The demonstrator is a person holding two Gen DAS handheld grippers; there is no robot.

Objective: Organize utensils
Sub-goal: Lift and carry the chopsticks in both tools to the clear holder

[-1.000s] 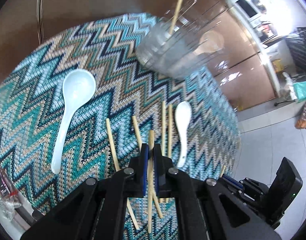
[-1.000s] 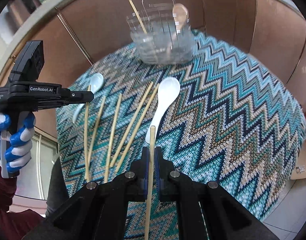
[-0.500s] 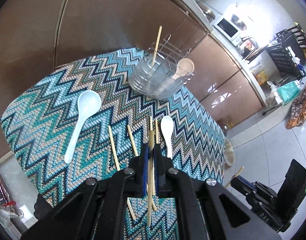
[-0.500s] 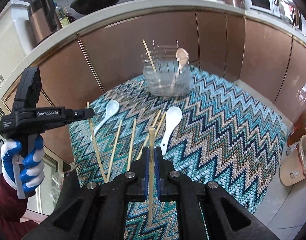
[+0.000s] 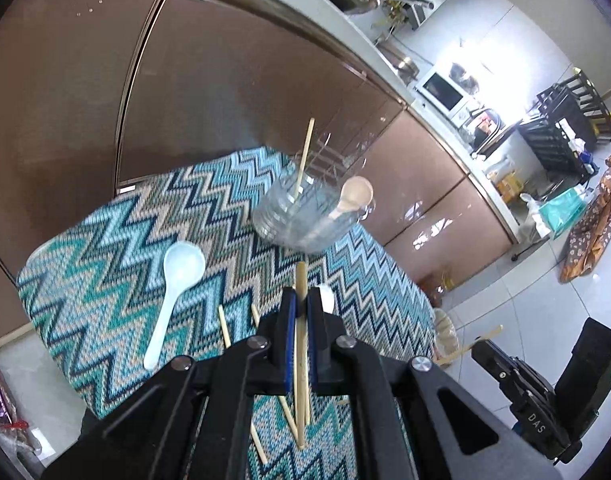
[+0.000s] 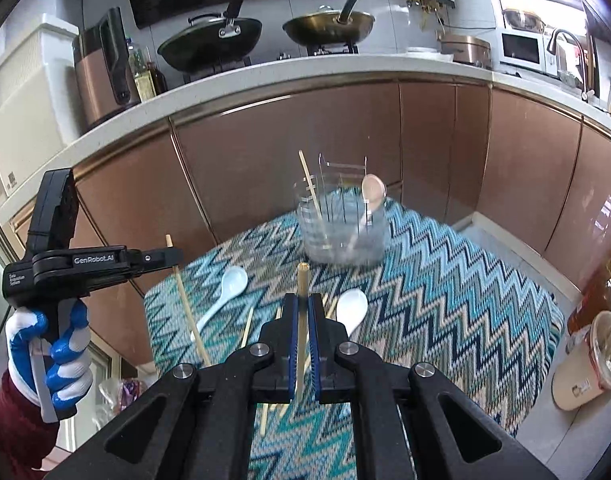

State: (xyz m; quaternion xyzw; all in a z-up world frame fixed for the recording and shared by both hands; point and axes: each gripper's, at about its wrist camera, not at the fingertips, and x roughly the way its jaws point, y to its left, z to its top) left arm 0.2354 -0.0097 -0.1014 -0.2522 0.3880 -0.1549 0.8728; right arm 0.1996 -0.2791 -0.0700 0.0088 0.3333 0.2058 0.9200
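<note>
My left gripper [image 5: 301, 300] is shut on a wooden chopstick [image 5: 301, 280] and holds it above the table. It also shows in the right wrist view [image 6: 173, 258], its chopstick [image 6: 185, 300] hanging down. My right gripper [image 6: 303, 304] is shut on another chopstick [image 6: 303, 280]. A clear utensil holder [image 6: 341, 228] at the table's far side holds one chopstick and a beige spoon [image 6: 371, 192]. A pale blue spoon [image 5: 177, 280], a white spoon [image 6: 349, 312] and several loose chopsticks [image 5: 225, 326] lie on the zigzag cloth.
The small table [image 6: 465, 300] has a teal zigzag cloth and stands against brown cabinets [image 6: 285, 160]. A counter above carries pans. A beige bin [image 6: 593, 356] stands on the floor to the right.
Both grippers have risen well above the table with their chopsticks. The table and holder look smaller and farther below.
</note>
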